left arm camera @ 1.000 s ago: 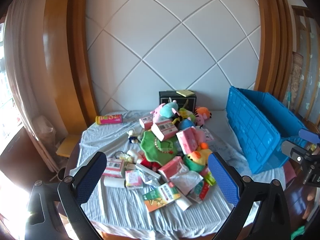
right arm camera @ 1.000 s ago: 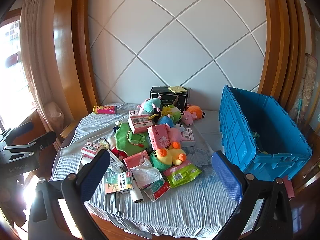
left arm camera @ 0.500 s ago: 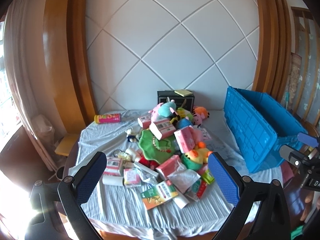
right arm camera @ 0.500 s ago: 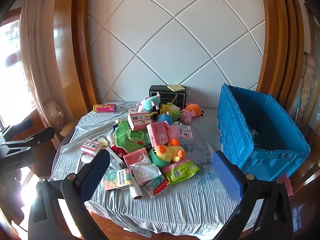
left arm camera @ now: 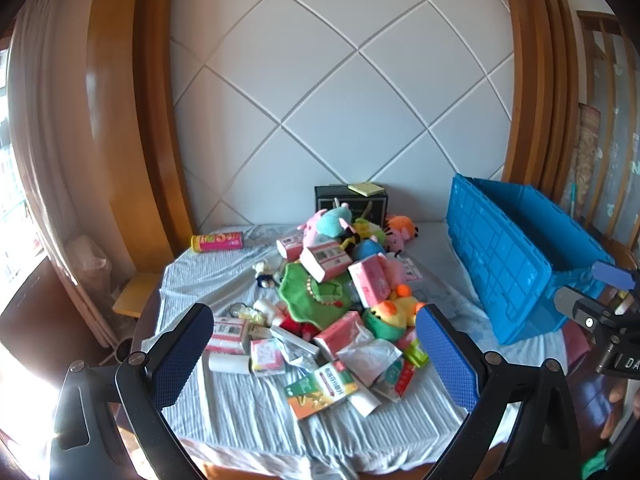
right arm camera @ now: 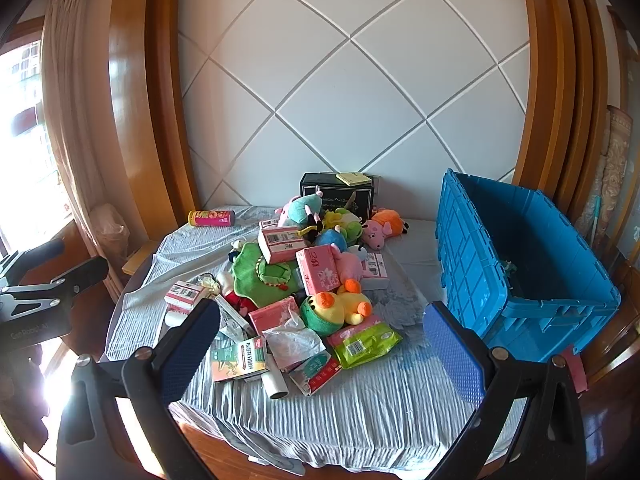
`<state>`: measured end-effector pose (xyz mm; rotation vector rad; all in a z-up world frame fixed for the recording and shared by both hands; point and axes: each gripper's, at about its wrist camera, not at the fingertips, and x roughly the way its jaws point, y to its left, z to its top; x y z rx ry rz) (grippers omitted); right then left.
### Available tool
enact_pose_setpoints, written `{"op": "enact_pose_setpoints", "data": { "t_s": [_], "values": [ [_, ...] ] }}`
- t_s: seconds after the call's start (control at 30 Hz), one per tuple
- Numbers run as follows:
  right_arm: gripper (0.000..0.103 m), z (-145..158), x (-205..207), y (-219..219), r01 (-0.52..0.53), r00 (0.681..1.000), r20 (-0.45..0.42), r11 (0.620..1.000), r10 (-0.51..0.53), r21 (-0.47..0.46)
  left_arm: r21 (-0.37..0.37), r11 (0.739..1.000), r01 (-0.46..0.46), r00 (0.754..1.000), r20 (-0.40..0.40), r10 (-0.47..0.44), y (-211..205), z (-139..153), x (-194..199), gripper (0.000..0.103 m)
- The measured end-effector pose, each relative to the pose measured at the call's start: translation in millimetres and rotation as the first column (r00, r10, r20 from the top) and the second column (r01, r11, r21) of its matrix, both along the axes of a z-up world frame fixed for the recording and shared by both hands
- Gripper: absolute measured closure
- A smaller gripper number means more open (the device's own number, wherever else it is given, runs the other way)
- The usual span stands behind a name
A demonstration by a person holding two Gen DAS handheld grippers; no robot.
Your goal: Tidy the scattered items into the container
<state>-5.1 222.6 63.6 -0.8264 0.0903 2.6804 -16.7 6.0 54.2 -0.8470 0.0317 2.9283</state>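
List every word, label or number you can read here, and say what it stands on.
"GenRobot.AI", faint: on the body of the left gripper, in the right wrist view.
"DA", cut off at the frame edge: on the body of the right gripper.
Too small or blurred to read: Chinese print on the green and orange box; yellow characters on the pink canister; red script on the pink tissue pack; label on the pink and white box.

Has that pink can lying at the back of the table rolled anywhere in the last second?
No. The pink can lies in the same spot relative to the black box.
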Motion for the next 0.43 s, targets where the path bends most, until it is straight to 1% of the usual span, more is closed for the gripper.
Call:
{"op": "enact_pose_setpoints", "data": {
  "t_s": [0.43],
  "values": [
    [0.0, 0.7, 2.5, 0.8, 0.001, 1.0, 0.0, 1.0, -0.001, 0.002, 0.009, 1.0, 0.007, 1.0, -0.007, -0.007, 0.6, 1.8, 2.8, 0.001]
  ]
}}
